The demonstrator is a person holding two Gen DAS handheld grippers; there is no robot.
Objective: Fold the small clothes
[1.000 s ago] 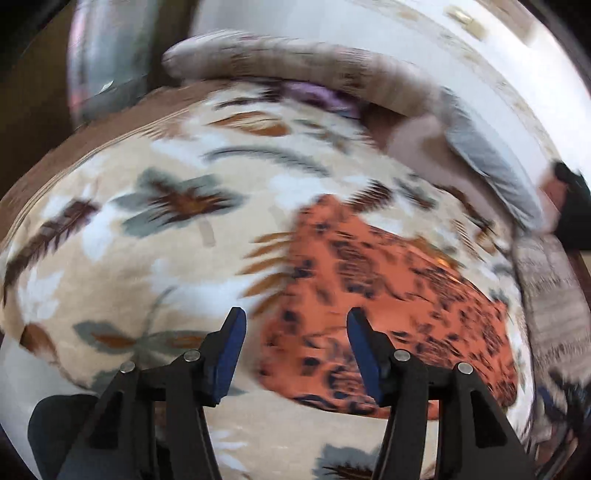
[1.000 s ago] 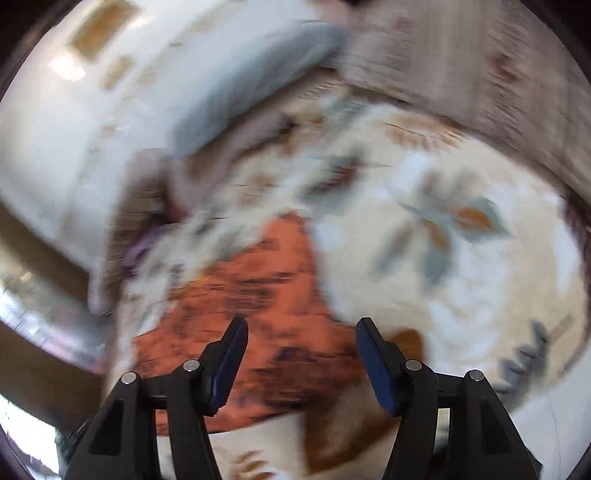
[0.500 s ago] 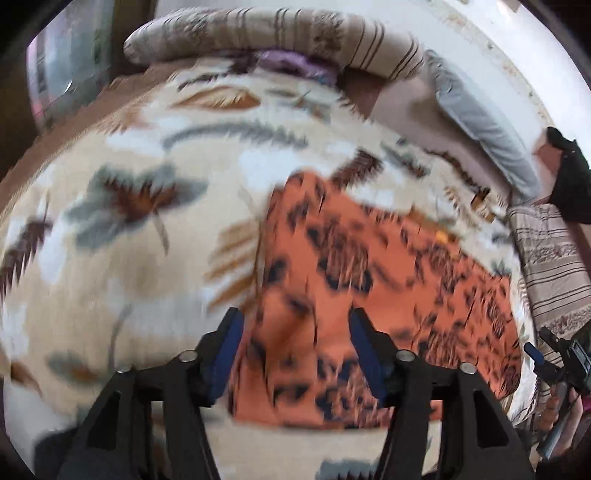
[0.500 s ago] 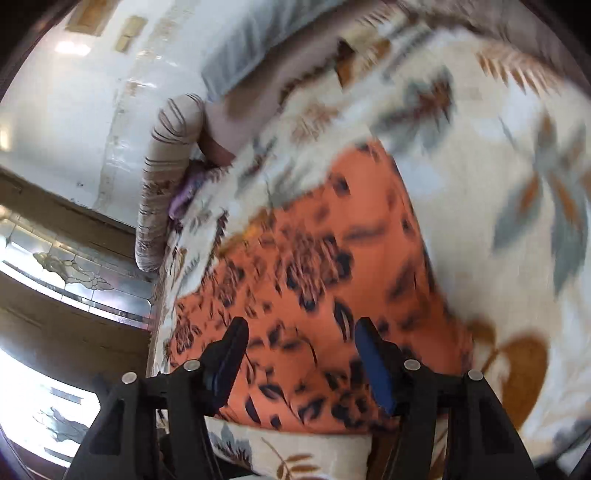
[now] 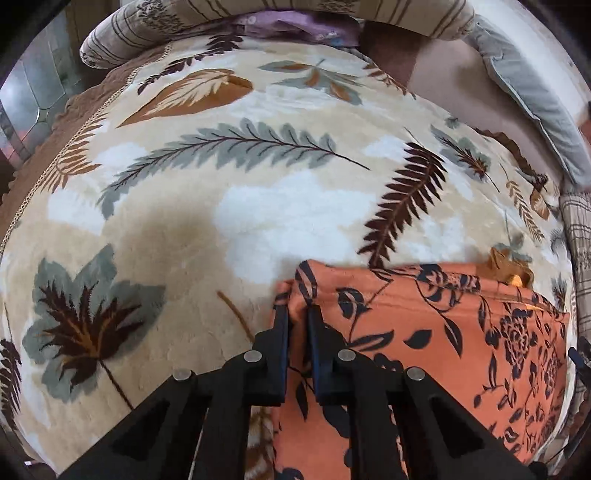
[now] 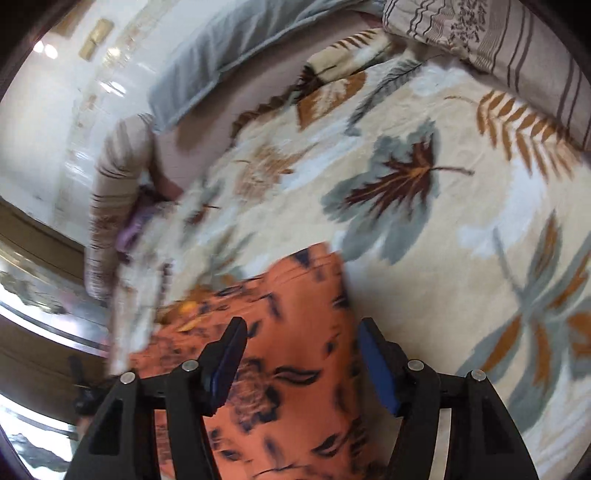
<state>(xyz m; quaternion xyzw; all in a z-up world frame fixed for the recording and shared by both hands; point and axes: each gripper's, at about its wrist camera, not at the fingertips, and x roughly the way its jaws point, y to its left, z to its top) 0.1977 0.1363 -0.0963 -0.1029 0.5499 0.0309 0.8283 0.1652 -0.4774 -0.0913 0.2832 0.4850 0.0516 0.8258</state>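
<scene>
An orange garment with a dark floral print (image 5: 424, 332) lies flat on a cream blanket with leaf patterns (image 5: 221, 184). In the left wrist view my left gripper (image 5: 297, 314) is shut on the garment's far left corner, with a fold of orange cloth pinched between the pads. In the right wrist view the same garment (image 6: 288, 332) lies under my right gripper (image 6: 299, 354), which hangs open above the cloth near its right edge. Nothing is pressed between the right fingers.
A striped bolster (image 5: 258, 14) and a grey pillow (image 5: 535, 96) lie along the bed's far side, with purple cloth (image 5: 295, 27) tucked under the bolster. A striped pillow (image 6: 498, 37) sits at the top right of the right wrist view. A white wall (image 6: 55, 110) stands beyond.
Both grippers came down toward the garment. The left one slid to its far left corner and closed on the cloth. The right one stayed open and moved toward the garment's right edge.
</scene>
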